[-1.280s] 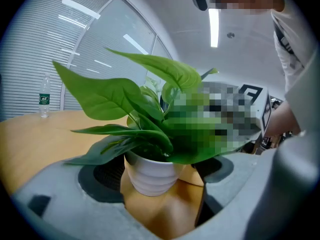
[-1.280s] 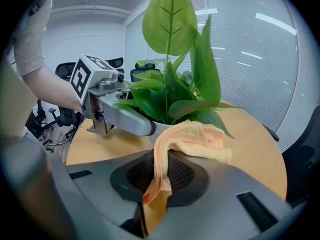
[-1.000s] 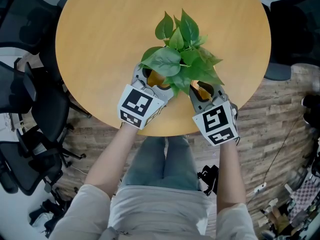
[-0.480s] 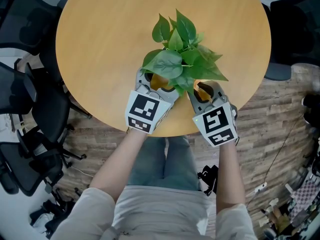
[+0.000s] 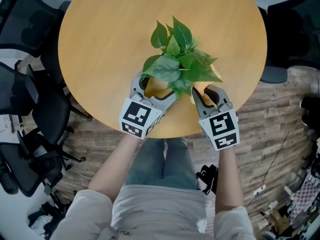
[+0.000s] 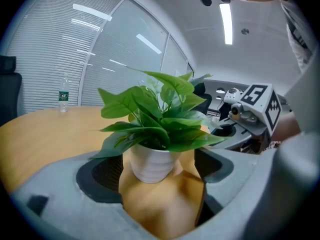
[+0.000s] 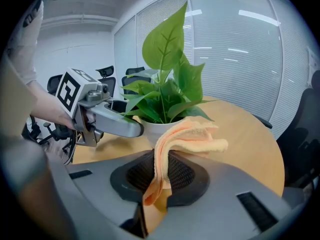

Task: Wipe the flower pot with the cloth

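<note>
Peach cloth (image 7: 189, 137) is clenched in the right gripper (image 7: 164, 173), its loose end flopped forward against the white flower pot (image 7: 155, 130), probably so a sweep will rub the wall. The left gripper (image 6: 157, 173) is spread, the pot standing between its jaws near the table (image 5: 110, 39) edge, seemingly braced against tipping. Green leaves (image 6: 160, 115) overhang both; a water bottle (image 6: 63, 95) stands far back.

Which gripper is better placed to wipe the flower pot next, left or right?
Right. The right gripper is shut on the cloth, whose free end lies beside the flower pot. The left gripper is open, jaws either side of the pot, with no cloth; it could likely steady it.
</note>
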`<state>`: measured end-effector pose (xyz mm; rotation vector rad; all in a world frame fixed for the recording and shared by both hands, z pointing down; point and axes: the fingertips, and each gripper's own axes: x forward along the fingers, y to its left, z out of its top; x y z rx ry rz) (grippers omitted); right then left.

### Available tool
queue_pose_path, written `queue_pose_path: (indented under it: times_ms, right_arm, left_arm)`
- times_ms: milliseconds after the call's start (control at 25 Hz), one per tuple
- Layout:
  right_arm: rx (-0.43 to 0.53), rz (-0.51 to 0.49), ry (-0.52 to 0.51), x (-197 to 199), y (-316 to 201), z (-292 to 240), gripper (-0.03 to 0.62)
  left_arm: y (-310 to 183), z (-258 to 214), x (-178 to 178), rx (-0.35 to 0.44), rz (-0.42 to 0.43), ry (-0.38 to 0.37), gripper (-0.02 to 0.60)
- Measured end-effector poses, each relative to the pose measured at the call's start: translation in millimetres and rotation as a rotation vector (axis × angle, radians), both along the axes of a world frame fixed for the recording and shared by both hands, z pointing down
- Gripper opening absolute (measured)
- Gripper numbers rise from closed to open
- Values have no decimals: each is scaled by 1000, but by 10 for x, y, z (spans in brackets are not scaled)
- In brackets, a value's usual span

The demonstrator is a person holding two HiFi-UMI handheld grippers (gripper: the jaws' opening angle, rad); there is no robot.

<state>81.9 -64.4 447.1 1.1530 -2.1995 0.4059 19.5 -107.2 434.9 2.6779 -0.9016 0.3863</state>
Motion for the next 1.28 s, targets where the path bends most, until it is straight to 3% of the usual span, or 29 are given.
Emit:
queue_pose_path:
  times_ms: [240, 360, 600, 840, 1000, 1280]
  right_arm:
    - [-10, 42, -5, 176, 216, -249, 49]
    - [-4, 59, -25, 192, 305, -464, 51]
    - [27, 94, -45, 236, 460, -893, 51]
    - [59, 131, -155, 243, 553, -1269, 51]
    - [104, 150, -213, 226, 616, -1513, 51]
    - [147, 134, -271, 80, 610, -1821, 51]
  left_arm:
    - [285, -72, -185, -58, 20, -46, 446]
    - [416, -236, -304, -81, 12, -40, 413]
    - [596, -712, -487, -84, -22, -41, 190]
    - [585, -1074, -565, -56, -70, -52, 43]
    - [662, -1277, -585, -35, -73, -54, 11]
    - [772, -1472, -584, -13, -59, -41, 11]
